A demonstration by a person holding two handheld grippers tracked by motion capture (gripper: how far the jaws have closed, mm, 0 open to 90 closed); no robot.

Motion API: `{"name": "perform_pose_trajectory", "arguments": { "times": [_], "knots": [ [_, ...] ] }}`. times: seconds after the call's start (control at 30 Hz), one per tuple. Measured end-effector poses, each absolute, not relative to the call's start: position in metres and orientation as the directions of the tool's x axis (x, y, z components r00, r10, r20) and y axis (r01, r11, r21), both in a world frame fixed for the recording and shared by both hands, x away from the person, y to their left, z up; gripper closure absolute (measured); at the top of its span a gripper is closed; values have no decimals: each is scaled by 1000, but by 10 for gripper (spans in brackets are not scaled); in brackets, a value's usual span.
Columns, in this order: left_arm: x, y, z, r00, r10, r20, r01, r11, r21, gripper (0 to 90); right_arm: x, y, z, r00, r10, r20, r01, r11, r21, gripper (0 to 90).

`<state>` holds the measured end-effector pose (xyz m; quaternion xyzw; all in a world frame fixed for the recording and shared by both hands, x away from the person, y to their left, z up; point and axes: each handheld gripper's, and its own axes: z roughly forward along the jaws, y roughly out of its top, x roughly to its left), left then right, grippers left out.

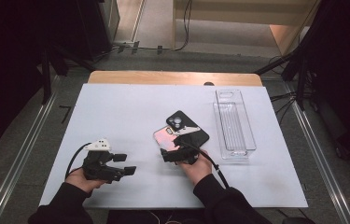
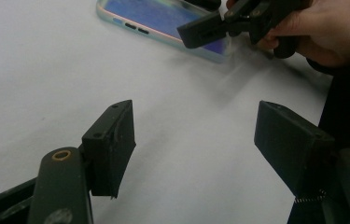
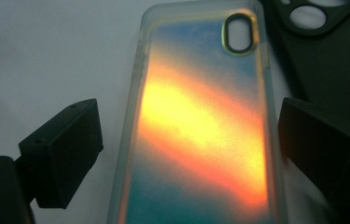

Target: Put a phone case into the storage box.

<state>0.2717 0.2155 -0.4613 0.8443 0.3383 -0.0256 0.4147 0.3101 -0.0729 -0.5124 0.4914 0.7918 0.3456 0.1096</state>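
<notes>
Forearms in dark sleeves come in at the near edge of the white counter (image 1: 116, 107), each hand holding a gripper. The left gripper (image 1: 125, 164) sits low at the near left, its fingers (image 2: 109, 144) spread wide with only bare counter between them; it holds nothing and lies well apart from the cases.

The right gripper (image 1: 169, 155) is at the near middle, just at the near end of the iridescent phone case (image 1: 165, 138). In the right gripper view its fingers (image 3: 63, 151) stand open on either side of the case's long edges, one finger clear of the left edge, the other by the right edge; whether that one touches cannot be told. Nothing is clamped.

The iridescent phone case lies flat, back side up, glowing orange and blue-green. Its long axis runs away from the right gripper, tilted a little leftward in the high view, with the oval camera cutout (image 3: 239, 33) at the far end.

Just beyond and to the right, a black phone case (image 1: 187, 128) lies flat against the iridescent one, its camera opening also at the far end.

Farther right stands a clear plastic tray (image 1: 249, 140), long axis running near to far, with nothing seen inside it.
</notes>
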Motion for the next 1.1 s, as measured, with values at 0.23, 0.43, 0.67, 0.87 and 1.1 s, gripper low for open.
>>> {"name": "perform_pose_trajectory", "arguments": {
  "times": [0.23,0.43,0.67,0.87,1.1],
  "knots": [
    [272,215,-461,771,549,-322,591,-429,683,295,308,-70,-515,-495,858,138,685,287,670,56],
    [272,215,-461,771,550,-323,592,-429,682,295,302,-62,-519,-508,860,33,641,352,683,57],
    [271,215,-461,771,550,-323,592,-429,683,295,301,-63,-519,-493,870,22,635,342,692,112],
    [271,215,-461,771,551,-321,592,-431,681,295,301,-64,-519,-491,870,30,635,334,697,142],
    [272,215,-461,769,551,-324,594,-428,681,295,301,-65,-519,-498,867,34,633,336,698,149]
  ]
}}
